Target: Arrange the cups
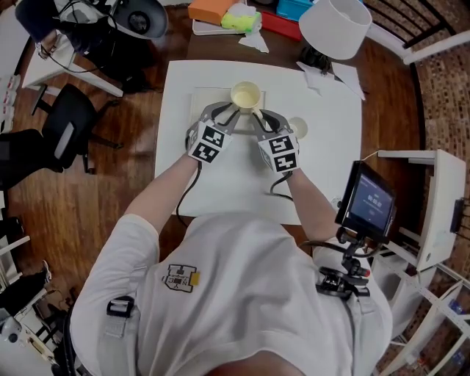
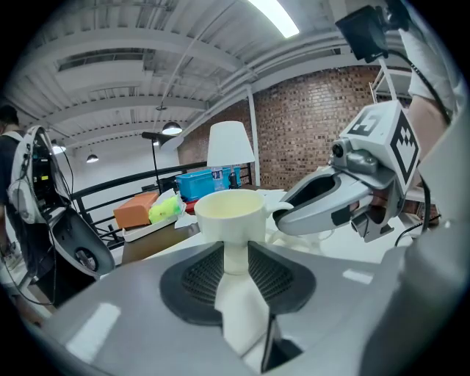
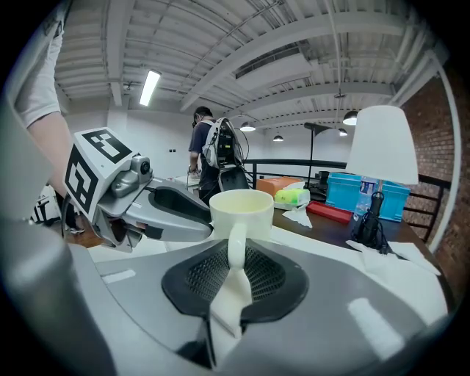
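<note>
A cream cup [image 1: 246, 95] stands over a pale square mat [image 1: 202, 99] in the middle of the white table [image 1: 330, 147]. Both grippers meet at it. My left gripper [image 1: 229, 111] comes in from the lower left and is shut on a white part of the cup's side [image 2: 235, 253]. My right gripper [image 1: 258, 114] comes from the lower right, shut on the cup's handle [image 3: 236, 246]. Whether the cup rests on the mat or hangs just above it I cannot tell. A second cream cup [image 1: 297, 128] sits on the table to the right of the right gripper.
A lamp with a white shade [image 1: 334, 26] stands at the table's far right corner, with crumpled paper [image 1: 323, 77] by it. An orange box [image 1: 209, 9], a yellow-green bundle [image 1: 241, 18] and a blue bin [image 1: 294, 7] lie beyond. A screen on a stand [image 1: 367, 202] is at the right.
</note>
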Tool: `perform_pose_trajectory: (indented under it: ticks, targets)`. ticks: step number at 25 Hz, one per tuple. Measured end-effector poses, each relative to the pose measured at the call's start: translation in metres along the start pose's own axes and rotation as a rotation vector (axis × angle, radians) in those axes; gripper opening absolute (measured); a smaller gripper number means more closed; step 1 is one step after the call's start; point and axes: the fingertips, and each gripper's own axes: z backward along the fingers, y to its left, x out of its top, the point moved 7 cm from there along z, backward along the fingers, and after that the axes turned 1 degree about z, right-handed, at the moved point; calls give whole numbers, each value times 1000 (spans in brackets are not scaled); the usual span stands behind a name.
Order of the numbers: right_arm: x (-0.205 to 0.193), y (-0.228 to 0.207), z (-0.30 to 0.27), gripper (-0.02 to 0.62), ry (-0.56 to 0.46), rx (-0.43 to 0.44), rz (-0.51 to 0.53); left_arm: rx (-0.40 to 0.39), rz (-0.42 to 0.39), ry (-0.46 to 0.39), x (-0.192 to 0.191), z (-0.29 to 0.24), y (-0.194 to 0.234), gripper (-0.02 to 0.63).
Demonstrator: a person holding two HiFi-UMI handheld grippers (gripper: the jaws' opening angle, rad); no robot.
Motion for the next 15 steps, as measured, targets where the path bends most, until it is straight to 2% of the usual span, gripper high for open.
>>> perform_pose_trajectory:
  ticks: [15]
  targets:
    - [-2, 0, -2, 61, -10, -18, 27, 2, -6, 1, 1, -2, 0, 104]
